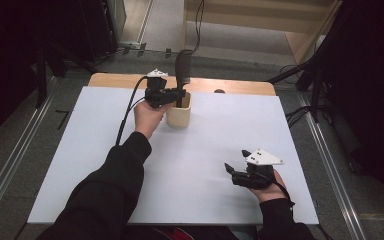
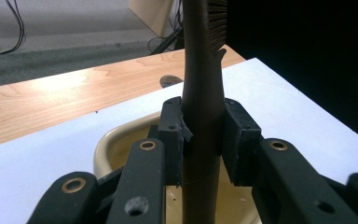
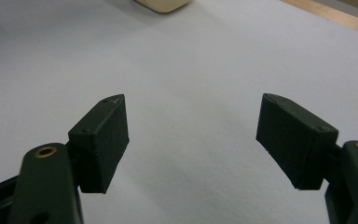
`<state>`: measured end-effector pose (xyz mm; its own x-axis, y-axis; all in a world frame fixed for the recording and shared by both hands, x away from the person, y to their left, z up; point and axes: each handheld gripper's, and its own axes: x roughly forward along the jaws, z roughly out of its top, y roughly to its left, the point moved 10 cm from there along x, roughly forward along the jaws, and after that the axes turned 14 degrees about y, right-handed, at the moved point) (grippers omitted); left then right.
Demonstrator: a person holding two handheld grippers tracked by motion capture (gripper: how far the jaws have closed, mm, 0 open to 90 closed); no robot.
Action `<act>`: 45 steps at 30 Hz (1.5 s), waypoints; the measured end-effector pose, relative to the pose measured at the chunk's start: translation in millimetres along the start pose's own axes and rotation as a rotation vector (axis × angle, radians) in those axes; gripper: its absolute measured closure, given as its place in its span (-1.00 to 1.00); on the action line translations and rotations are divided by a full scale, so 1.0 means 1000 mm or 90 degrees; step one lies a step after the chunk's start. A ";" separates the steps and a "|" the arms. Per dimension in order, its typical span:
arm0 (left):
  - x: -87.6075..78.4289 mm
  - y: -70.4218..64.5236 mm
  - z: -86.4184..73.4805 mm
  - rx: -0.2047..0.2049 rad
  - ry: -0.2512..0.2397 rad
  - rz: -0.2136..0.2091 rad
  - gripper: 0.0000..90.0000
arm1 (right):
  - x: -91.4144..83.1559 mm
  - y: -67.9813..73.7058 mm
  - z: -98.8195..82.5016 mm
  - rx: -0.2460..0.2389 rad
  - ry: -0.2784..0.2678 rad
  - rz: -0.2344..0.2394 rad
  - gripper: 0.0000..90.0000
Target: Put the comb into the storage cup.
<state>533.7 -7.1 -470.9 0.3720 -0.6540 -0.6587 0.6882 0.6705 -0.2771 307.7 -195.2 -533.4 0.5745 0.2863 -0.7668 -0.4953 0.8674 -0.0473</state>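
A dark brown brush stands upright with its handle down inside a cream cup near the far side of the white mat. My left gripper is shut on the brush's handle just above the cup's rim. In the left gripper view both pads press the brush handle, bristles show at the top, and the cup lies below. My right gripper rests low over the mat at the near right, open, with nothing between its fingers. In the right gripper view, the cup peeks in at the top edge.
The white mat covers most of a wooden table, whose far strip stays bare. A small dark spot sits on the wood beyond the cup. Cables and dark stands crowd the floor behind and at both sides.
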 end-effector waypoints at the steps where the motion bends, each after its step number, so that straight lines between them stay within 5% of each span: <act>1: 0.000 0.000 -0.001 0.000 0.001 0.001 0.60 | 0.000 0.000 0.000 0.000 0.000 0.000 -0.48; 15: 0.003 0.003 -0.007 0.001 0.014 0.007 0.60 | 0.000 0.000 0.000 -0.003 0.000 0.000 -0.48; 21: -0.008 0.008 -0.005 -0.022 0.007 0.000 0.05 | 0.000 0.000 0.001 -0.002 -0.003 -0.001 -0.48; 29: -0.021 0.017 -0.006 -0.051 0.015 -0.011 -0.10 | 0.000 -0.001 0.002 -0.003 -0.003 -0.003 -0.48; 45: -0.040 0.019 -0.019 -0.063 0.031 -0.034 -0.18 | 0.001 -0.002 0.002 -0.003 -0.002 -0.004 -0.48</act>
<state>520.2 38.8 -462.7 0.3048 -0.6734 -0.6735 0.6408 0.6682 -0.3781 310.6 -195.5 -532.5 0.5802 0.2823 -0.7640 -0.4950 0.8671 -0.0555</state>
